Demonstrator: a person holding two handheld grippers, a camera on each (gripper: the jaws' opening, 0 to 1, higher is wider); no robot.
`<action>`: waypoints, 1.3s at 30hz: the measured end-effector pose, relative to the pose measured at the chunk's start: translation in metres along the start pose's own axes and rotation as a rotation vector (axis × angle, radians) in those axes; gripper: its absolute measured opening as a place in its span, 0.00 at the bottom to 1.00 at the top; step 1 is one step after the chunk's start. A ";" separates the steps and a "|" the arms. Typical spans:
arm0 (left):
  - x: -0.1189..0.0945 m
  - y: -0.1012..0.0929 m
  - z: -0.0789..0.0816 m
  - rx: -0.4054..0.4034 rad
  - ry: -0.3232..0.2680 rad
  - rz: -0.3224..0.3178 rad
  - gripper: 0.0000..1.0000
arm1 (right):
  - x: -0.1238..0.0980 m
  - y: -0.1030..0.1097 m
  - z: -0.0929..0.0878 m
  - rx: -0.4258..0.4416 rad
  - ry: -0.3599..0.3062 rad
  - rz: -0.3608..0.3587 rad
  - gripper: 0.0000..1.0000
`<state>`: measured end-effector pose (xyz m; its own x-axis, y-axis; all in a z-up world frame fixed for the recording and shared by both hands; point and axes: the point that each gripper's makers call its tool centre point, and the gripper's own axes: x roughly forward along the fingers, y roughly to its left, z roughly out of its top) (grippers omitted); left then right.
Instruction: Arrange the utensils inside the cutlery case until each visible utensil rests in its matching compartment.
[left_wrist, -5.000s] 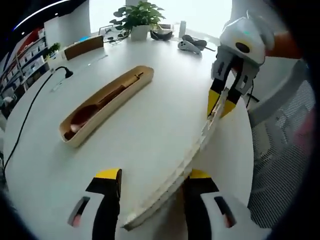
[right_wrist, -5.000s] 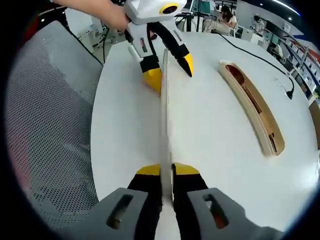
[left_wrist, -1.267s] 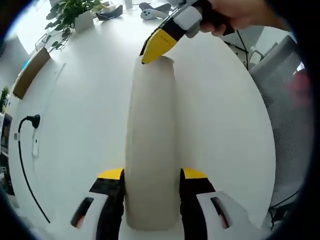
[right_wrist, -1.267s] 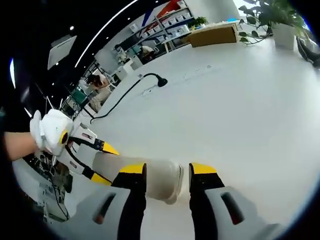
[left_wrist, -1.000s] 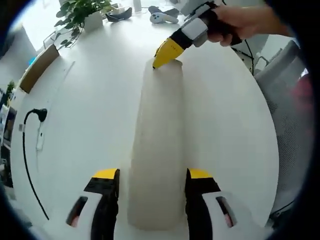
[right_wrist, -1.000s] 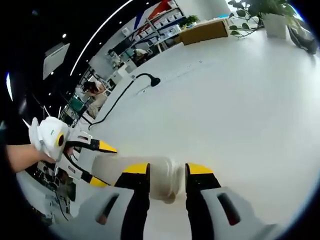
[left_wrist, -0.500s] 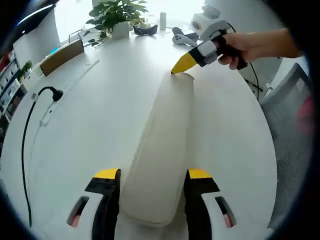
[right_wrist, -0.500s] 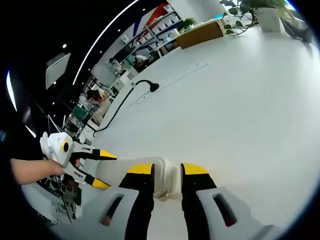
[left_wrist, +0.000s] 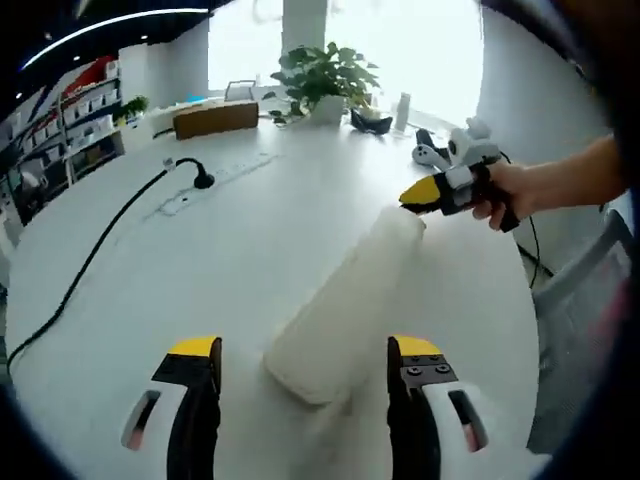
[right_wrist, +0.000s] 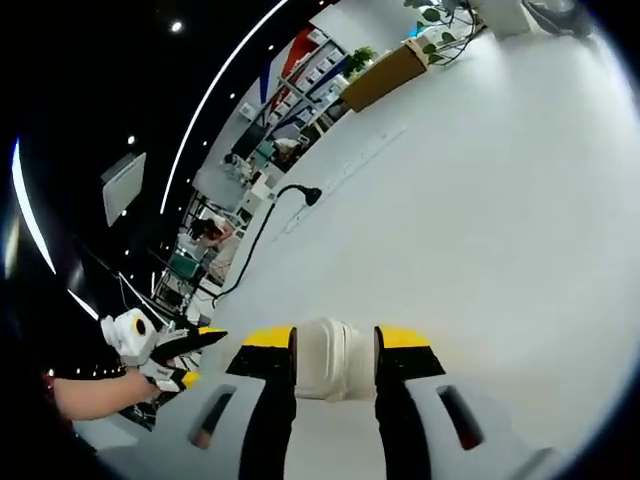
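- The cutlery case (left_wrist: 345, 305), a long pale closed shell seen from its outer face, is lying or being carried over the white table (left_wrist: 200, 270); I cannot tell whether it is touching the surface.
- Left claw (left_wrist: 305, 385): jaws are standing wide apart, one on each side of the near end of the case. Contact with the case sides is not clear, so whether it is gripping cannot be told.
- Right claw (right_wrist: 333, 362): jaws are pressing against both sides of the case's end (right_wrist: 335, 358) in the right gripper view. In the left gripper view this claw (left_wrist: 425, 193), held in a hand (left_wrist: 505, 195), is sitting at the far end of the case.
- Handling judgement: the case looks stiff, light and smooth-skinned, so slipping under a narrow pinch is likely. Holding at both ends, as now, is giving the best control against twisting.
- No utensils are showing at this angle.
- Open room: broad bare table to the left of the case. A black power cable with plug (left_wrist: 195, 178) is running along the far left; a potted plant (left_wrist: 325, 75) and game controllers (left_wrist: 440, 150) are standing at the far edge.
- The table's right edge is near the case, with a mesh chair (left_wrist: 590, 300) beyond; drifting right risks a drop.
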<state>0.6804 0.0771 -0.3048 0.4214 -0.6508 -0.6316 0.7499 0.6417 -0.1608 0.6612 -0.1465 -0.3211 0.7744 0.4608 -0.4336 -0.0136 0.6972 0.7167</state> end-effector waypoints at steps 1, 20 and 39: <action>-0.006 0.002 0.002 -0.034 -0.037 0.019 0.69 | -0.001 -0.001 0.000 0.001 -0.004 -0.001 0.30; -0.020 0.026 -0.021 -0.862 -0.422 0.075 0.49 | -0.004 0.012 0.003 0.088 -0.074 0.096 0.23; 0.014 0.012 -0.029 -0.804 -0.323 0.069 0.26 | 0.012 0.006 -0.015 -0.005 0.001 0.087 0.22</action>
<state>0.6806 0.0880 -0.3378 0.6679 -0.6053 -0.4331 0.1813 0.6967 -0.6941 0.6606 -0.1288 -0.3305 0.7693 0.5202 -0.3708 -0.0836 0.6574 0.7489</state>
